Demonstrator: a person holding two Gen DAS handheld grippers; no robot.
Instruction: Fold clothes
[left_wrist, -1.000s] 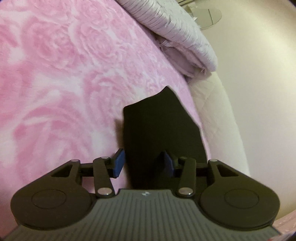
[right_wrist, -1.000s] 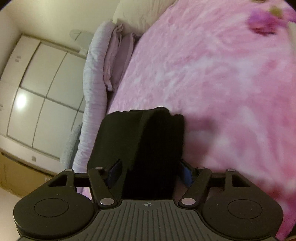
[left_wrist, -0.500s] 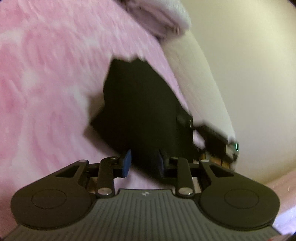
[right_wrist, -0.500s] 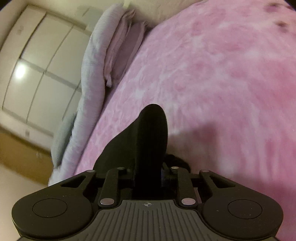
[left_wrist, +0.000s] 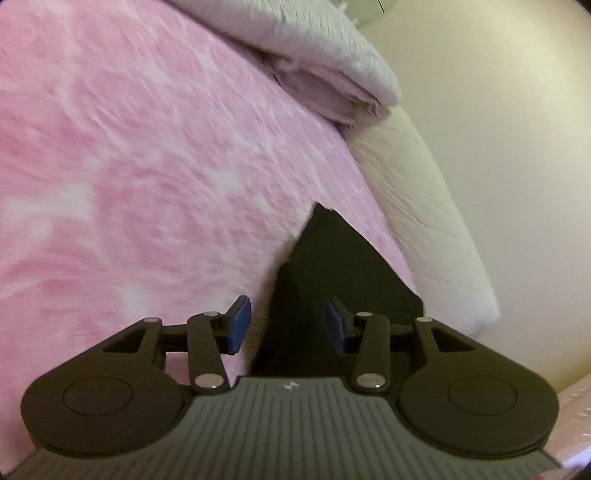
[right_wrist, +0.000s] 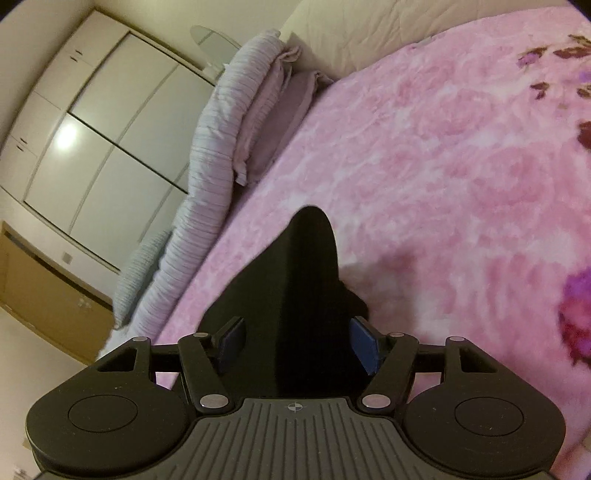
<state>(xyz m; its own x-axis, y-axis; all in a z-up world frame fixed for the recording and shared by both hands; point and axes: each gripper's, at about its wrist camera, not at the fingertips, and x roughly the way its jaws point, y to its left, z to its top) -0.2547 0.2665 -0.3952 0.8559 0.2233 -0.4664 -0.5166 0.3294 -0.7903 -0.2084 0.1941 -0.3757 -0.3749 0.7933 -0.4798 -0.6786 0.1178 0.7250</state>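
Straight ahead of both grippers, black garment (left_wrist: 343, 280) lies on pink blanket (left_wrist: 147, 166), long axis pointing away. Left gripper (left_wrist: 286, 324) and right gripper (right_wrist: 297, 345) jaws just opened, cloth between, unpinched (right looks nearer, my guess).

Lies on the bed (right_wrist: 443, 155) near its edge — a garment (right_wrist: 306, 295), before each claw. Behind it, along the bed's far side: folded bedding (right_wrist: 236, 122). Beyond that — a wardrobe (right_wrist: 92, 147) against the wall.
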